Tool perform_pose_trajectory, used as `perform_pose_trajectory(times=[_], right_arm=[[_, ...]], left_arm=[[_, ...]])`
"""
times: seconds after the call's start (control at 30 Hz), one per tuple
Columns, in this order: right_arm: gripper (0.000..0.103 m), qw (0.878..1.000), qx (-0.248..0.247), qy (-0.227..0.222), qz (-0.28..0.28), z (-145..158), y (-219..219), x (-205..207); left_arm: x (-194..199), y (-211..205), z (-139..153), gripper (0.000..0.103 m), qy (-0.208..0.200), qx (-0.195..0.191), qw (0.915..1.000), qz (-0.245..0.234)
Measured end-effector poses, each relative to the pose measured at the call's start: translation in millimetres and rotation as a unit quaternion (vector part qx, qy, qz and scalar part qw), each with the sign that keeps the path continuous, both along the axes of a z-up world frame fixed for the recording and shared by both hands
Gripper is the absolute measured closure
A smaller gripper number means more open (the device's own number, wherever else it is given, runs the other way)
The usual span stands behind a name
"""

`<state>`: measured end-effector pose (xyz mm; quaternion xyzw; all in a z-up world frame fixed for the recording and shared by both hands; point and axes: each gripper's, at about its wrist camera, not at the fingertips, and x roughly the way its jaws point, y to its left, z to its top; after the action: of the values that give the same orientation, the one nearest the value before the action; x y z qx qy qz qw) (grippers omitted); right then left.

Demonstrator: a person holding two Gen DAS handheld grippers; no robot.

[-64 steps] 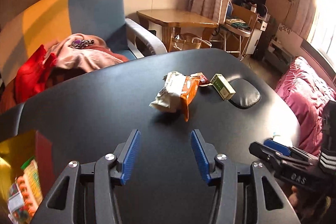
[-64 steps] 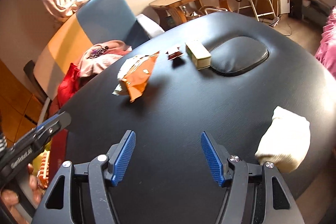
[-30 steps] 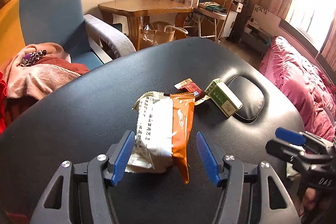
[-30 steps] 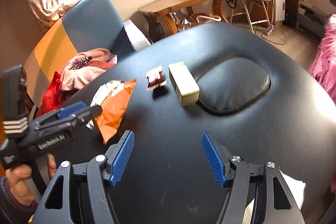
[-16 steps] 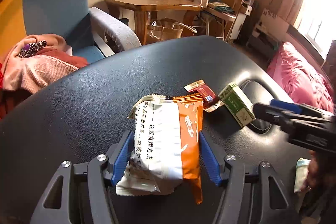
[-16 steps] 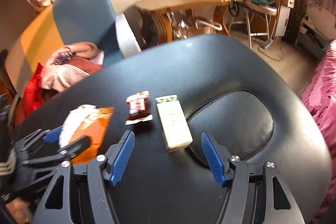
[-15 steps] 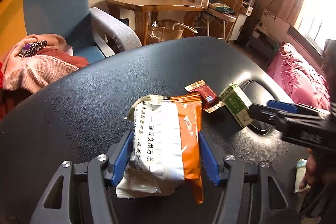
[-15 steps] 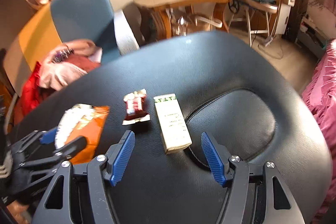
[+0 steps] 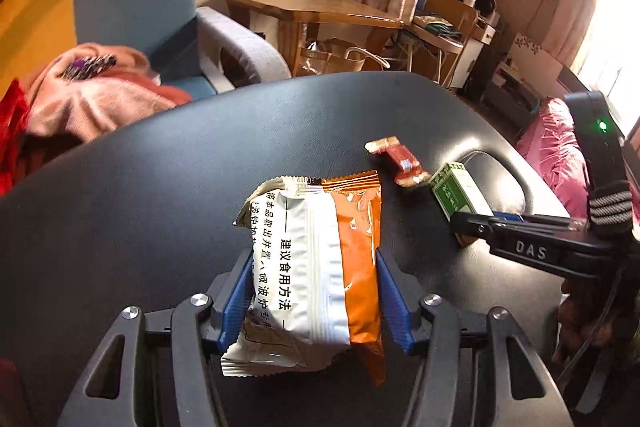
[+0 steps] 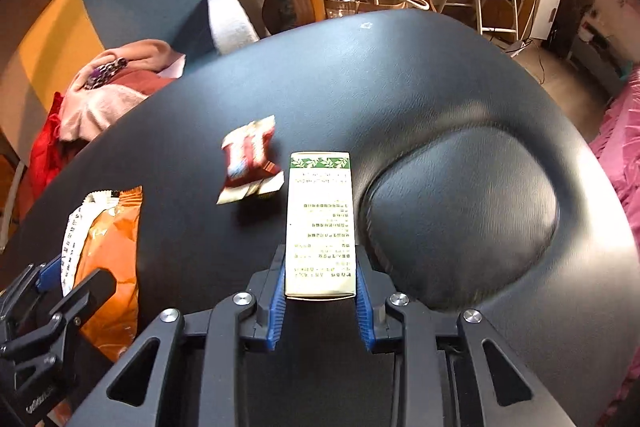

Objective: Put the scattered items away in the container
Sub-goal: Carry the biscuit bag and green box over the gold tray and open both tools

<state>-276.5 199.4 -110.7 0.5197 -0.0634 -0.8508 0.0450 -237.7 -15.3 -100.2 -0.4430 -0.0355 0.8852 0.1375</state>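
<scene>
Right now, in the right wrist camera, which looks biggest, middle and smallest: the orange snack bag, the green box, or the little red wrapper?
1. Orange snack bag, partly hidden by the left gripper.
2. Green box; it sits nearest the camera between the right gripper fingers, so this ranking is unsure.
3. Red wrapper, clearly smallest.

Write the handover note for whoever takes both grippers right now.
Left gripper: shut on the white-and-orange foil snack bag, low over the black padded table.
Right gripper: shut on the green-and-white cardboard box, beside the table's oval cushion.
Small red wrapped candy: loose on the table, left of the box.
Done: both items gripped.
Left: carry both to the container, which is out of view, then fetch the candy.
</scene>
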Motion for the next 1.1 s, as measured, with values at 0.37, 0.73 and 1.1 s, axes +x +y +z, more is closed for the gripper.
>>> perform_pose_trajectory(times=[0.37,0.73,1.1], right_arm=[[0.073,0.997,-0.010,0.016,0.069,-3.1,-45.4,119.0],[0.069,0.992,0.007,0.018,0.124,-5.4,-76.0,198.8],[0.062,0.994,-0.003,0.021,0.110,-1.3,-74.6,203.2]], left_arm=[[110.7,-49.4,-0.2,0.045,-0.013,0.029,0.9977,0.060],[198.1,-72.6,0.7,0.031,-0.017,0.041,0.9962,0.076],[177.2,-67.7,5.6,0.028,-0.045,0.035,0.9951,0.081]])
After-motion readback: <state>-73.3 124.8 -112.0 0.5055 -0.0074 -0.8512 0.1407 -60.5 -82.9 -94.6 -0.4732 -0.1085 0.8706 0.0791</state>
